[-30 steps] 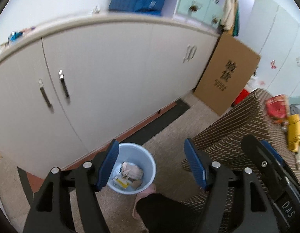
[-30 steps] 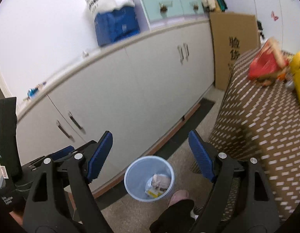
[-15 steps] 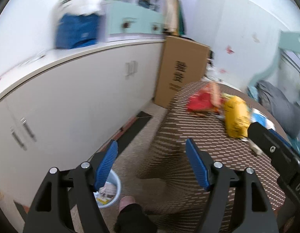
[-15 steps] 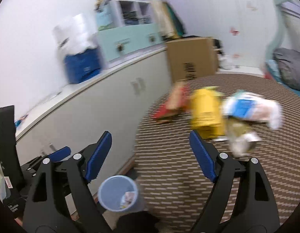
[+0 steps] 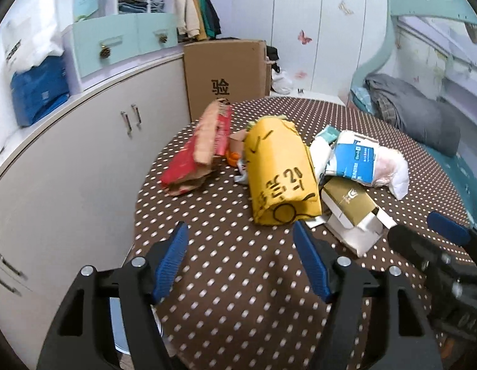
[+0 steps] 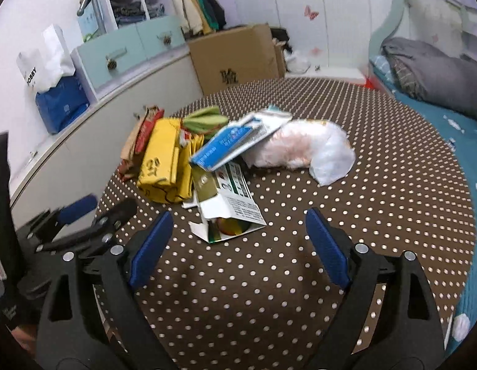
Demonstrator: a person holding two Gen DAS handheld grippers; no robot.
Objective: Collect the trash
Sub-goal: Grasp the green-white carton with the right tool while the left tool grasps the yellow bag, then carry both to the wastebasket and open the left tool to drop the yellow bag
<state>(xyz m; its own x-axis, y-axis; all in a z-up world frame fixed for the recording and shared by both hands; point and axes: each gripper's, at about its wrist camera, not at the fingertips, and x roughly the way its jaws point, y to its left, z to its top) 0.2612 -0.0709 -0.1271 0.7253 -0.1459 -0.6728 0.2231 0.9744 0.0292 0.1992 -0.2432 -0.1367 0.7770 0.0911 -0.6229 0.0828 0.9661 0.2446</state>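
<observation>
While right tongs [image 6: 237,243] widen empty, opened carton [image 6: 229,212] just ahead.

Cardboard box [image 5: 224,71] beside white cabinet [image 5: 84,154]; grey blanket [image 5: 414,114], teal drawers [image 5: 121,41]

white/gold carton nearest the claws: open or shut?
Open. The white and gold carton lies on its side on the dotted tablecloth, end flaps splayed, and something yellowish shows inside its mouth.

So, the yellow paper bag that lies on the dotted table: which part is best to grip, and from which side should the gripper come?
Probably the near end of the yellow bag. It lies flat with its long axis toward the left gripper, whose open jaws already face that end. That end is folded and raised off the table, so coming in low from the near side, one finger could slip under it.
</observation>
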